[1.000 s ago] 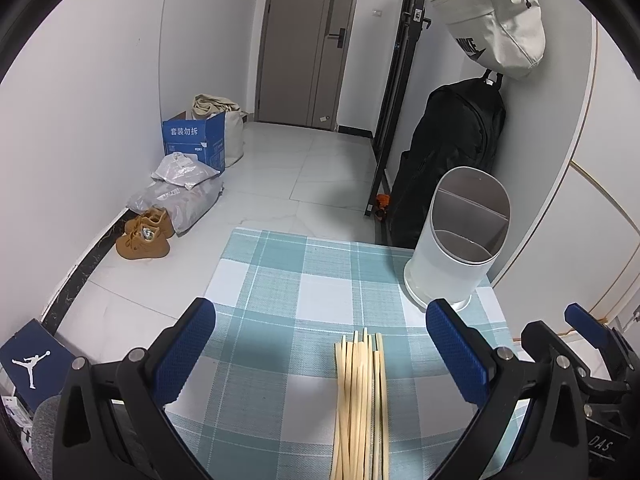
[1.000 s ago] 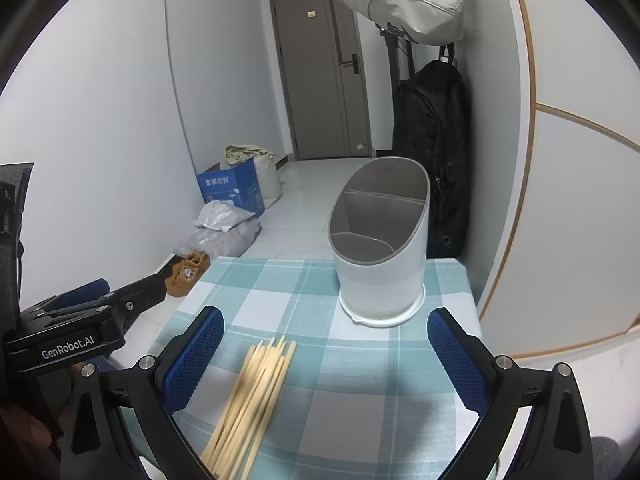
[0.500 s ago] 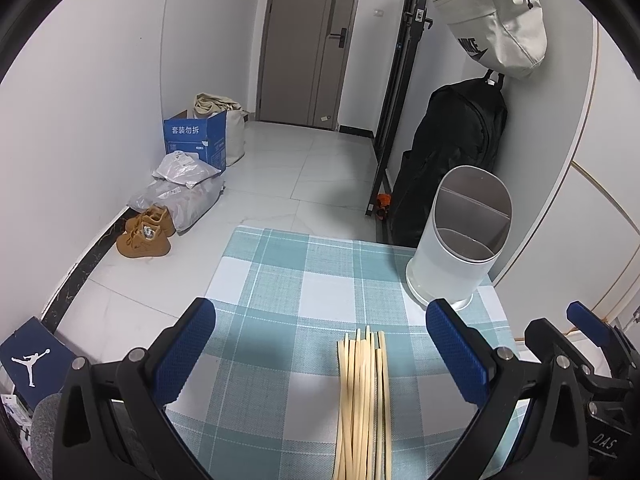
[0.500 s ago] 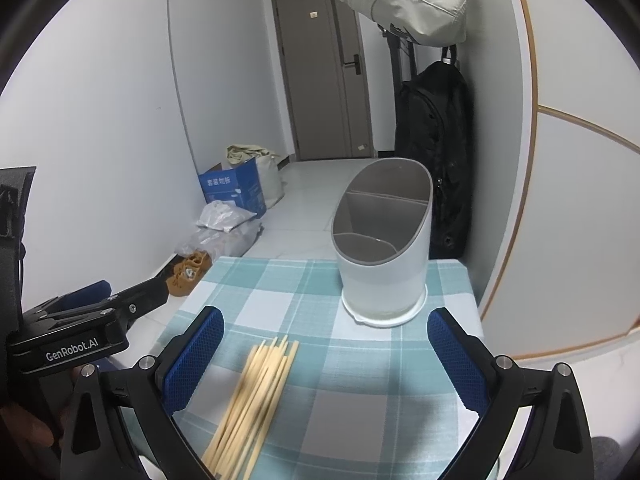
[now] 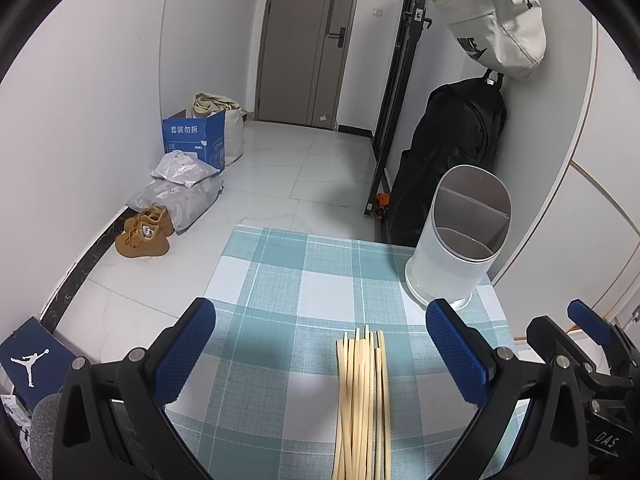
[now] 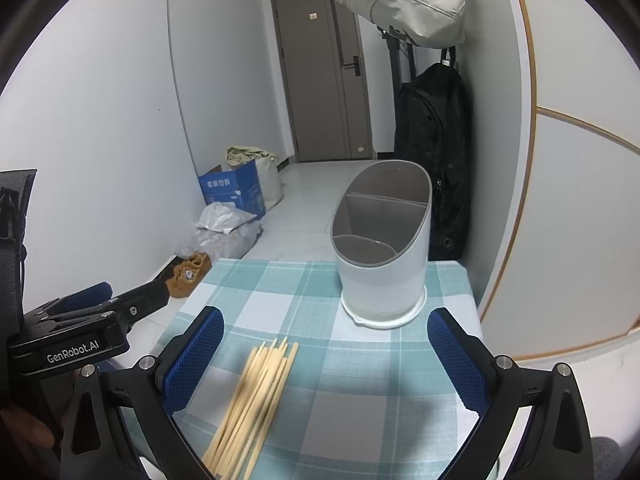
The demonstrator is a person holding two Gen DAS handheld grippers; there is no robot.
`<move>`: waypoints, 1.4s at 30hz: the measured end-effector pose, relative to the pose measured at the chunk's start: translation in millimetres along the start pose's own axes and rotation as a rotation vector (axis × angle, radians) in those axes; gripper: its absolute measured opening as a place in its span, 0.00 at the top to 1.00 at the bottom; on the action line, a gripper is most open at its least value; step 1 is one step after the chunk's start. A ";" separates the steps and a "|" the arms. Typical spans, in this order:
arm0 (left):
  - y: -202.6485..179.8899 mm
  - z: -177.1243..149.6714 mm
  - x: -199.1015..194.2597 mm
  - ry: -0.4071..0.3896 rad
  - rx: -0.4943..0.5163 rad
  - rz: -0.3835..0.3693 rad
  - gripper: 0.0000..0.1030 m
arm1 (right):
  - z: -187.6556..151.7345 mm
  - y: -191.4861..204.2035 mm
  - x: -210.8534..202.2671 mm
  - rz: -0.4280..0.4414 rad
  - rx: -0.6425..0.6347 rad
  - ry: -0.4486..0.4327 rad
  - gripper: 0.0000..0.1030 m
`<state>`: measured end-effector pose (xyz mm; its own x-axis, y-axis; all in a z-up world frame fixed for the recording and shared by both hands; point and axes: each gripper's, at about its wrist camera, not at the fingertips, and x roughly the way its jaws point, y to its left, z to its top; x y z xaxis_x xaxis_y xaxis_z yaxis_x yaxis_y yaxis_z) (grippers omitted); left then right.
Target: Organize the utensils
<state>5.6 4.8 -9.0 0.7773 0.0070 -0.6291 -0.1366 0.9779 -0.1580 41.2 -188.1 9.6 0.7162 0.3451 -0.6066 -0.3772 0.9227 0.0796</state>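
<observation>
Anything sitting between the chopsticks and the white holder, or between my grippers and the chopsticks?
Nothing visible. The checked cloth is bare between the chopsticks and the white holder, whose compartments look empty. The left gripper and right gripper are both open, with no object between them and the bundle.

Near ends of the chopsticks (image 5: 362, 404) beyond the bottom edge
</observation>
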 end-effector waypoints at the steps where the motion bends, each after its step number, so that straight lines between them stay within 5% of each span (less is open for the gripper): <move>1: 0.2 0.1 0.1 0.001 0.000 -0.002 0.01 | -0.2 -0.4 0.1 0.001 0.002 0.000 0.00; 27: 0.2 2.4 4.8 0.010 0.011 -0.013 0.01 | 1.7 -4.7 1.4 0.022 0.005 0.001 0.01; 32: 7.3 4.7 15.3 0.027 0.002 -0.019 0.01 | 1.1 -5.3 13.3 0.049 0.006 0.057 0.02; 42: 52.3 4.6 49.2 0.084 -0.081 -0.003 0.01 | -20.6 1.3 70.5 0.116 -0.003 0.313 0.35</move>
<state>39.5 57.2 -44.7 0.7238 -0.0169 -0.6898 -0.1862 0.9578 -0.2188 79.1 -166.1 -49.4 0.4534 0.3775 -0.8074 -0.4477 0.8798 0.1600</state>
